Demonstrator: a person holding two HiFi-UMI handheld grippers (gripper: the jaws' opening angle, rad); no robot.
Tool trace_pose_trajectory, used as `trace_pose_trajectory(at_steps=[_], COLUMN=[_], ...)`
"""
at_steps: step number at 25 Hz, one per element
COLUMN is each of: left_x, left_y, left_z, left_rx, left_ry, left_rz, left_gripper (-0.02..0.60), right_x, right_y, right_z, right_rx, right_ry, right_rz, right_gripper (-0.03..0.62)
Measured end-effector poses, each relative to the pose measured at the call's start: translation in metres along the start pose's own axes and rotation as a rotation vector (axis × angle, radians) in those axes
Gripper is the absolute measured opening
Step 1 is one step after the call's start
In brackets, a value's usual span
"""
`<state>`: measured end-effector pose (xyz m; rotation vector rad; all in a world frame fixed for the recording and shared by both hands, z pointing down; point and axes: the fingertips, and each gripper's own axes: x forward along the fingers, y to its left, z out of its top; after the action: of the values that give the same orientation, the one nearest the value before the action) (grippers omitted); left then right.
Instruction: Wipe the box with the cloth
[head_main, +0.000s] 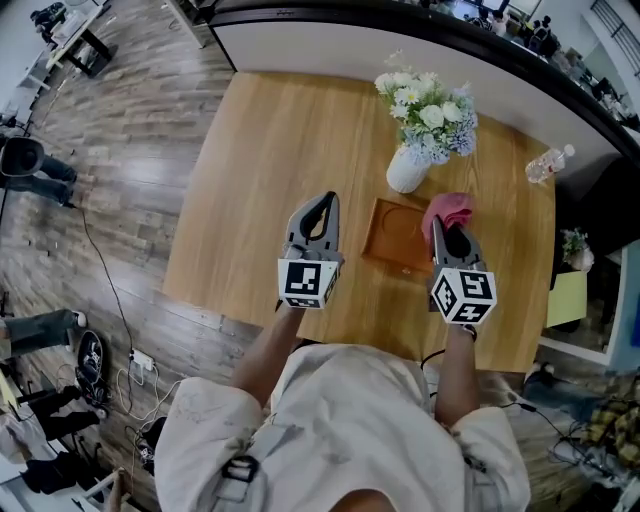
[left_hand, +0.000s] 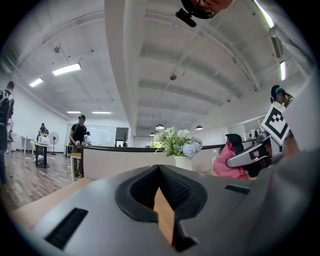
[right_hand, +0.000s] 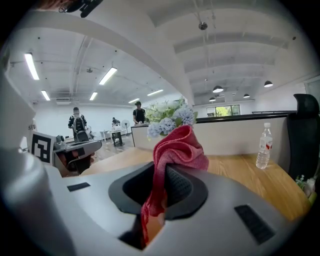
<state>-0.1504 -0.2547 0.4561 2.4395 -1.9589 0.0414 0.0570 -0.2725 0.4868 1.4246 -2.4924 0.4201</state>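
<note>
The table's (head_main: 250, 170) left half lies bare, while the flower vase (head_main: 408, 168) crowds the box's (head_main: 398, 236) far edge and a water bottle (head_main: 548, 165) stands far right.

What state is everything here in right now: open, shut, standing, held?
left gripper: shut, empty.
right gripper: shut on the cloth.
cloth: bunched, pinched between the jaws.
box: flat on the table, open top.
vase: upright, holding flowers.
bottle: upright, capped.

Left gripper (left_hand: 160, 171): jaws together, nothing between, over table (left_hand: 40, 207). Ahead: flowers (left_hand: 177, 141) in white vase (left_hand: 183, 162). At right: right gripper (left_hand: 252, 156) with pink cloth (left_hand: 231, 164). Person (left_hand: 78, 136) by counter (left_hand: 115, 161), far left.
</note>
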Motion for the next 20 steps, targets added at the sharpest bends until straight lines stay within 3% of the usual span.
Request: trace_pose_trajectory(at_steps=[14, 20], left_x=[-0.01, -0.01], left_y=[0.026, 0.028], left_z=[-0.014, -0.024], left_rx=[-0.035, -0.046], left_ry=[0.015, 0.035], left_rz=[0.01, 0.011], left_gripper=[0.009, 0.009], right_x=[0.037, 0.045], right_y=[0.057, 0.067], right_z=[-0.04, -0.057], right_rx=[-0.059, 0.037], right_ry=[0.255, 0.354], right_rz=[0.109, 0.145], right_gripper=[0.066, 0.067])
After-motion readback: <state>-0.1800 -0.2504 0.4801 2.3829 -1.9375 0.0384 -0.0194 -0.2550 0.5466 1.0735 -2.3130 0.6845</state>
